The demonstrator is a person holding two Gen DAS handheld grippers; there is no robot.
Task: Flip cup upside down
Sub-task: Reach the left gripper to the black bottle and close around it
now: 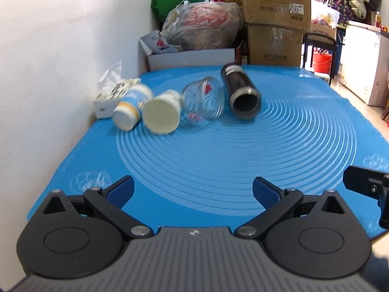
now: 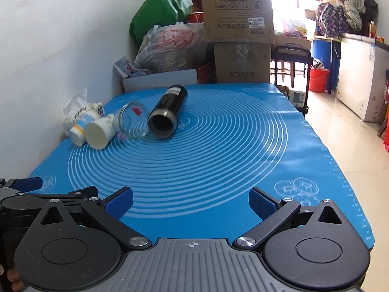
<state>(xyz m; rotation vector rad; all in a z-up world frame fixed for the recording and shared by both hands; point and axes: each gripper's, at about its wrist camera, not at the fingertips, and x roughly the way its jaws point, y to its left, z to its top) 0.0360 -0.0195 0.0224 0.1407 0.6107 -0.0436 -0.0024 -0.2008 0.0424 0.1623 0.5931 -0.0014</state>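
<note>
Several cups lie on their sides in a row on the blue mat (image 1: 218, 150), at its far left. From left: a white cup with blue and orange print (image 1: 130, 109), a cream paper cup (image 1: 161, 114), a clear glass cup (image 1: 203, 103) and a black flask (image 1: 240, 92). The right wrist view shows the same row: printed cup (image 2: 79, 131), cream cup (image 2: 98, 132), glass cup (image 2: 132, 121), black flask (image 2: 167, 114). My left gripper (image 1: 193, 193) is open and empty near the mat's front edge. My right gripper (image 2: 190, 203) is open and empty, beside it.
A white wall runs along the left. A tissue pack (image 1: 113, 92) lies behind the cups. Cardboard boxes (image 1: 274, 19), plastic bags (image 1: 201, 24) and a white box (image 1: 189, 57) stand behind the table. The mat's right edge (image 2: 340, 170) drops to a tiled floor.
</note>
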